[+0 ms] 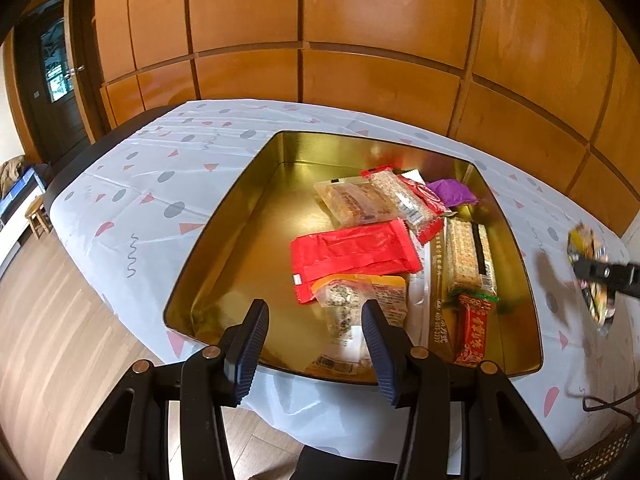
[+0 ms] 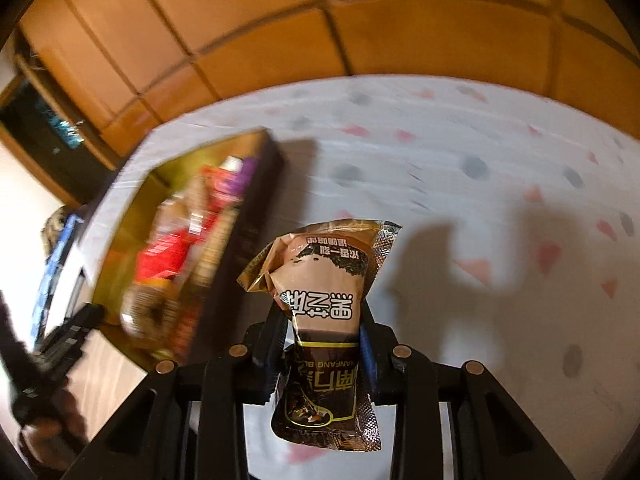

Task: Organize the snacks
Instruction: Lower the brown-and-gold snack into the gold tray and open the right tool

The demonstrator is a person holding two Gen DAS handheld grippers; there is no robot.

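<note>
A gold tin (image 1: 224, 220) stands on the table and holds several snacks. Among them are a flat red packet (image 1: 352, 256), a cracker pack (image 1: 468, 256) and a purple pouch (image 1: 452, 194). My left gripper (image 1: 314, 308) hangs open over the tin's near edge, with nothing between its fingers. My right gripper (image 2: 322, 316) is shut on a brown and gold snack packet (image 2: 324, 272), pinched at its middle and lifted above the tablecloth to the right of the tin (image 2: 260, 208). In the left wrist view the right gripper (image 1: 600, 274) and its packet (image 1: 584, 240) appear blurred at the far right.
A white tablecloth (image 1: 160, 184) with grey dots and pink triangles covers the table. Orange wooden panels (image 1: 360, 32) close off the far side. Wood floor (image 1: 48, 320) lies to the left, with a small stool (image 1: 38, 216). A black cable (image 1: 608, 404) lies at the table's near right.
</note>
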